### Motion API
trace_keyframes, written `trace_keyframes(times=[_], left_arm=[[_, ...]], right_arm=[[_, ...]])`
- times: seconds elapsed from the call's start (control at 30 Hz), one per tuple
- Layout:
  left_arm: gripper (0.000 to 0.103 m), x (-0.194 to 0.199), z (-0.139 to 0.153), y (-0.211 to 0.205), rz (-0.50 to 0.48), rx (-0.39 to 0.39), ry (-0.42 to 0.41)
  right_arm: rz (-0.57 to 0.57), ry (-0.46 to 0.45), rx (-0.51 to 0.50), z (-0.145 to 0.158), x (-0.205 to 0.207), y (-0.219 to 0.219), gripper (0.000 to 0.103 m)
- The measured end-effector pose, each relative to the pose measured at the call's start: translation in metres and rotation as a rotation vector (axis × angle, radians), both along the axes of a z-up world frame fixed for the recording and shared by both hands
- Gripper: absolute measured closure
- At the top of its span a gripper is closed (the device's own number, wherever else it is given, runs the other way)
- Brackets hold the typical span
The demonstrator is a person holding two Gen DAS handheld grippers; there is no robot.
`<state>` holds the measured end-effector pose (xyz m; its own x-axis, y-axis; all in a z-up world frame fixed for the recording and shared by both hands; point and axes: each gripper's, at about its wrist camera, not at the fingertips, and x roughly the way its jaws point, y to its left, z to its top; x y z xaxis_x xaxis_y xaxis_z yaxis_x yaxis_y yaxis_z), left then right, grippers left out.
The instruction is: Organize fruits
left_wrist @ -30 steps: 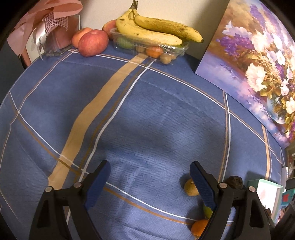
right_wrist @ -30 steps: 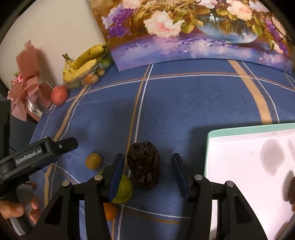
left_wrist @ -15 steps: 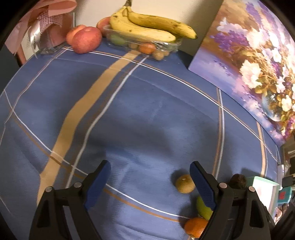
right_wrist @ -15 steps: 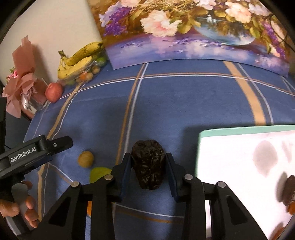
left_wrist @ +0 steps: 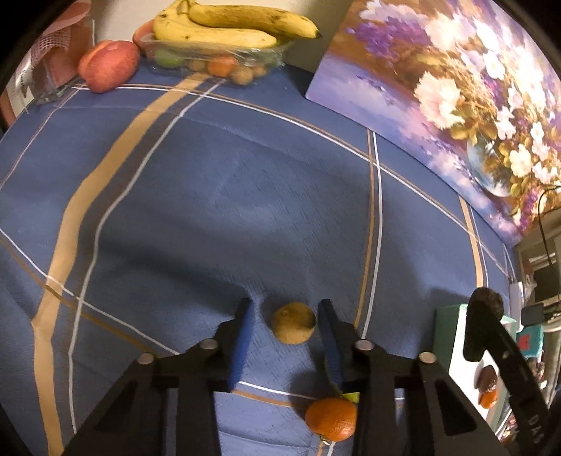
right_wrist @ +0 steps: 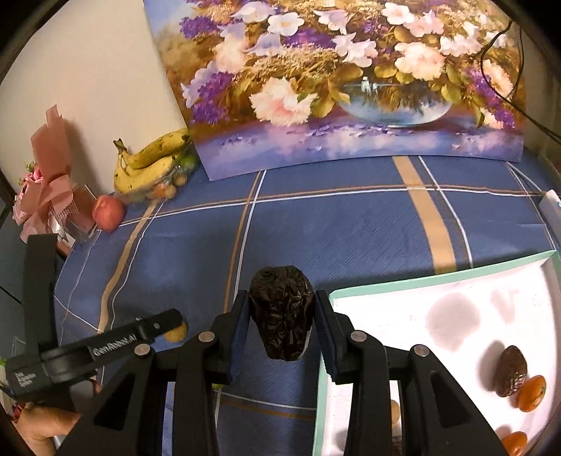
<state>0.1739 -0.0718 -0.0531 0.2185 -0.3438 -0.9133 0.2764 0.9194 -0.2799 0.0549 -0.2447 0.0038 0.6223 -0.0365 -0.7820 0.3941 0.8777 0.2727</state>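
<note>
My right gripper [right_wrist: 280, 315] is shut on a dark wrinkled fruit [right_wrist: 280, 312] and holds it above the blue cloth, just left of the white tray [right_wrist: 403, 286]. The tray holds another dark fruit [right_wrist: 510, 375] and small orange fruits [right_wrist: 531, 393]. My left gripper [left_wrist: 284, 324] is partly closed around a small brownish-yellow round fruit [left_wrist: 293, 322] that lies on the cloth; a gap shows on its left side. An orange [left_wrist: 331, 417] lies by the left gripper's right finger. The left gripper also shows in the right wrist view [right_wrist: 105, 347].
Bananas [left_wrist: 224, 29] on a clear box of small fruits and a red apple [left_wrist: 108, 65] stand at the far edge by the wall. A flower painting [right_wrist: 350, 80] leans at the back. A pink wrapped gift [right_wrist: 45, 186] stands at the far left.
My left gripper has moved right and forward over the small brownish-yellow fruit and narrowed around it. My right gripper has closed on the dark fruit, lifted it and moved toward the tray.
</note>
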Motion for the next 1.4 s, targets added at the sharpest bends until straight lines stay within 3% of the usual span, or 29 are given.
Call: trace_keyframes(times=[0.1, 0.9, 1.4], left_arm=[[0.075, -0.002, 0.0, -0.003, -0.009, -0.012, 0.007], [0.075, -0.039, 0.081, -0.037, -0.072, -0.066, -0.17], [0.075, -0.076, 0.104, -0.081, -0.167, -0.045, -0.228]], right_arm=[[-0.002, -0.004, 0.0, 0.003, -0.004, -0.001, 0.065], [-0.128, -0.007, 0.027, 0.028, -0.048, -0.055, 0.065], [-0.17, -0.02, 0.007, 0.049, -0.08, -0.083, 0.065]])
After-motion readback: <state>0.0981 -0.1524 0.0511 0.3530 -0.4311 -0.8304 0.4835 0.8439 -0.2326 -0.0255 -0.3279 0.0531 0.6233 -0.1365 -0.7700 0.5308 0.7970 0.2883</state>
